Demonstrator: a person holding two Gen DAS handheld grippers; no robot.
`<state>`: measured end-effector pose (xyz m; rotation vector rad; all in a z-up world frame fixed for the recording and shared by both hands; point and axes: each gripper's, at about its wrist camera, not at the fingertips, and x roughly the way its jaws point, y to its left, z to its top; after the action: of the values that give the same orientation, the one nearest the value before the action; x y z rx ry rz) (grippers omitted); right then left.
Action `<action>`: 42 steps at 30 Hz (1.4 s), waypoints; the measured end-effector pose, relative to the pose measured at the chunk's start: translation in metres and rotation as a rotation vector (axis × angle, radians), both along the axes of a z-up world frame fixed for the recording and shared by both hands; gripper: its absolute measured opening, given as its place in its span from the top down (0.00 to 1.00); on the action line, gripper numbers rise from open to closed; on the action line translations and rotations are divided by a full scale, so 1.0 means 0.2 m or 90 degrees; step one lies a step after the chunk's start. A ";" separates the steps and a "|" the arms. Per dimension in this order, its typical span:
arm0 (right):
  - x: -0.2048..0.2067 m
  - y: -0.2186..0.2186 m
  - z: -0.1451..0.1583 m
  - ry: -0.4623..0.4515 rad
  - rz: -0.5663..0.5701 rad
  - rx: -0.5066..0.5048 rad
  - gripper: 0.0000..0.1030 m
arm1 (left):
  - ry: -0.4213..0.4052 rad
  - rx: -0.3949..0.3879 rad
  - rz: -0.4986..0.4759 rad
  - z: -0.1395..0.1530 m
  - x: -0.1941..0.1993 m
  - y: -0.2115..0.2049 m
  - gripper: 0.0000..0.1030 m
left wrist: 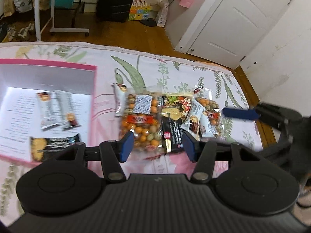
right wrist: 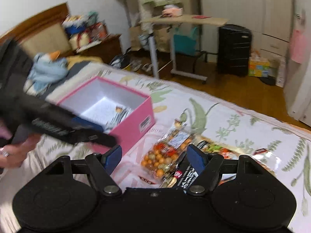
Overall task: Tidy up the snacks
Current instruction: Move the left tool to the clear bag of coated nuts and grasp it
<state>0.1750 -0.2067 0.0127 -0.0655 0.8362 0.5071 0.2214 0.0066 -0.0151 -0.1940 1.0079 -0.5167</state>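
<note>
A pile of snack packets lies on the floral bedcover: a clear bag of orange and green coated nuts (left wrist: 140, 124) (right wrist: 163, 159), a black packet (left wrist: 173, 128) (right wrist: 186, 174), white bars (left wrist: 192, 120) and a second nut bag (left wrist: 211, 106). My left gripper (left wrist: 158, 145) hovers over the pile's near edge, open, nothing between its pads. My right gripper (right wrist: 155, 156) is open and empty above the same nut bag; one of its blue fingers (left wrist: 241, 113) shows to the right of the pile. To the left, the pink box (left wrist: 93, 77) (right wrist: 136, 128) holds two white bars (left wrist: 58, 108) and a black packet (left wrist: 56, 145).
The bed's far edge meets a wood floor (left wrist: 136, 33) with a white door (left wrist: 233, 23), a black suitcase (right wrist: 233, 48) and a rolling table (right wrist: 175, 38). A blue plush toy (right wrist: 46, 68) lies beyond the box. A hand (right wrist: 15, 151) holds the blurred left gripper (right wrist: 58, 124).
</note>
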 end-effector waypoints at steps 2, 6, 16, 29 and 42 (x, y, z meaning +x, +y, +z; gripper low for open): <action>0.02 0.03 -0.08 0.000 0.027 -0.014 0.30 | 0.007 0.004 0.006 -0.09 0.06 -0.06 0.52; 0.12 0.08 -0.30 0.040 0.026 -0.019 0.40 | 0.033 0.001 0.044 -0.30 0.17 -0.12 0.54; 0.17 0.08 -0.59 0.074 -0.033 0.011 0.42 | 0.037 0.018 0.093 -0.60 0.28 -0.14 0.51; 0.16 0.12 -0.66 0.027 -0.012 -0.055 0.44 | 0.034 0.065 0.145 -0.65 0.29 -0.16 0.33; 0.13 0.15 -0.68 0.013 0.012 -0.060 0.36 | 0.163 -0.097 0.172 -0.77 0.34 -0.03 0.31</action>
<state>0.2013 -0.1769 -0.1242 -0.1551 0.8799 0.4863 0.2895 -0.0003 -0.1689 -0.5356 1.1708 -0.3258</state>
